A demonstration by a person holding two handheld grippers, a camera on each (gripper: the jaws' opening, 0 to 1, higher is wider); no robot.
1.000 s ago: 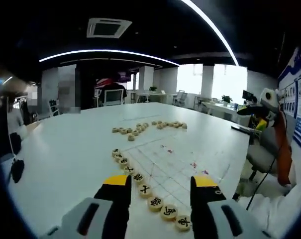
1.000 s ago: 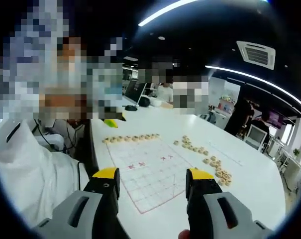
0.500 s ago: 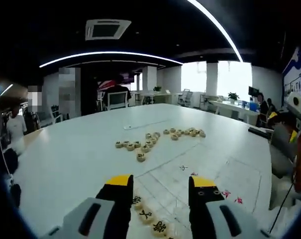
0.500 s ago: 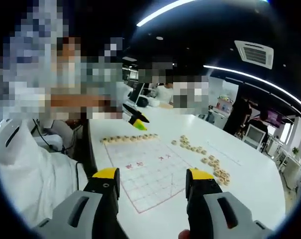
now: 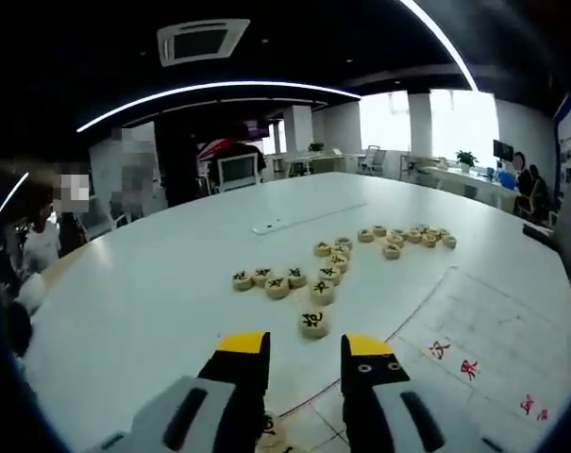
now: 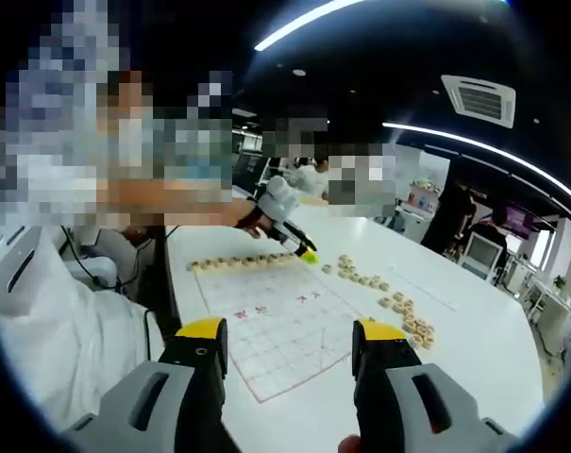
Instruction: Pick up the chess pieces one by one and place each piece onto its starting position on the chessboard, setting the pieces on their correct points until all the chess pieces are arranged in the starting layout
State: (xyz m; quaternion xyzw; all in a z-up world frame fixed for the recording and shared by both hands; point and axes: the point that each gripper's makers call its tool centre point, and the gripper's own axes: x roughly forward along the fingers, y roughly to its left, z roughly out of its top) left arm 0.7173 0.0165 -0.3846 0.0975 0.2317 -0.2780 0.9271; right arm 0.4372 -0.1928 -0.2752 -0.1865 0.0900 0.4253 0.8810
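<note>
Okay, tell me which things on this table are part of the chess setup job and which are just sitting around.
Part of the job:
- round wooden chess pieces, loose on the table
- row of placed pieces
- white paper chessboard with red grid

Just lying about:
- flat white strip on the white table

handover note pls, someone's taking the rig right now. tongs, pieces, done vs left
Left tongs: open, empty, aimed at a loose piece beside the chessboard.
Right tongs: open, empty, hovering over the board's near edge.
Done: one row of pieces lined along the board's far edge in the right gripper view.
Left: loose pieces scattered on the white table off the board; the rest of the board looks bare.
</note>
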